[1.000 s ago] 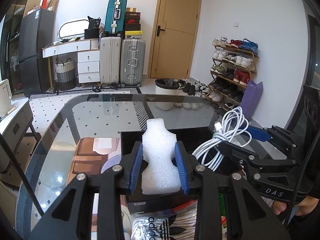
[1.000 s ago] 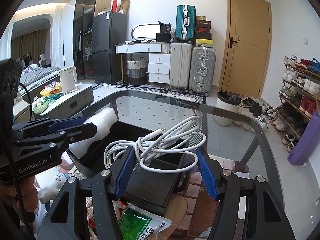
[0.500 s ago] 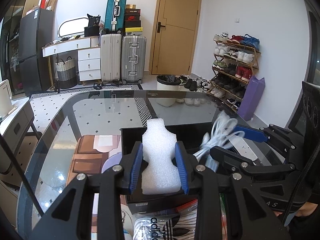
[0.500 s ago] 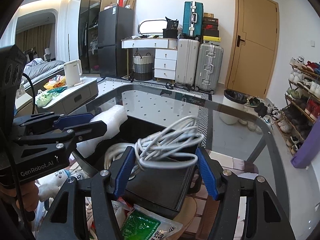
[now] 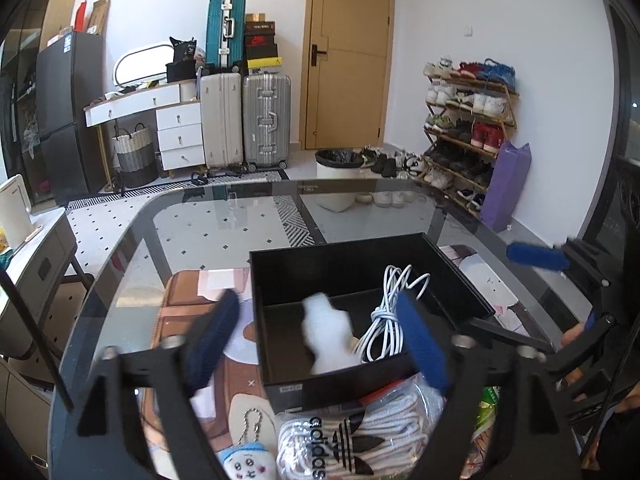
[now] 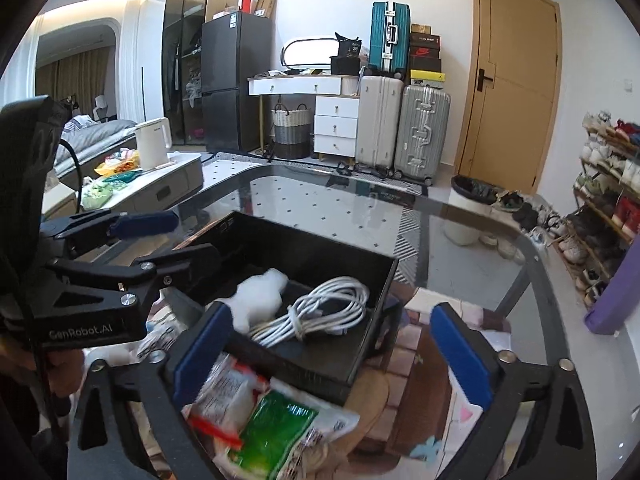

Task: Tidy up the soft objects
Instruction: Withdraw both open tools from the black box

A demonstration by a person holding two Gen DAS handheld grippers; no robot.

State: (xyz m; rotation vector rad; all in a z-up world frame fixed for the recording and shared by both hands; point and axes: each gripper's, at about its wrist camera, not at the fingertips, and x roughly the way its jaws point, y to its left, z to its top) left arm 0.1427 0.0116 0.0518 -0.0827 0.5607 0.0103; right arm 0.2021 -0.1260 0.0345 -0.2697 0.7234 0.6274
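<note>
A black open box stands on the glass table. Inside it lie a white foam piece, blurred, and a coiled white cable. My left gripper hangs over the box's near side; its jaws are opening and neither blue pad touches the foam. In the right wrist view the cable and foam rest in the box, below my right gripper, whose jaws are opening with nothing pressed between them. Each gripper shows in the other's view: the right, the left.
In front of the box lie a bagged white item with an Adidas logo, a small plush keychain and a green snack packet. The glass table stretches beyond the box. Suitcases, a door and a shoe rack line the far walls.
Both grippers went from shut to wide apart. The foam left the left gripper and the cable left the right gripper; both now lie in the black box.
</note>
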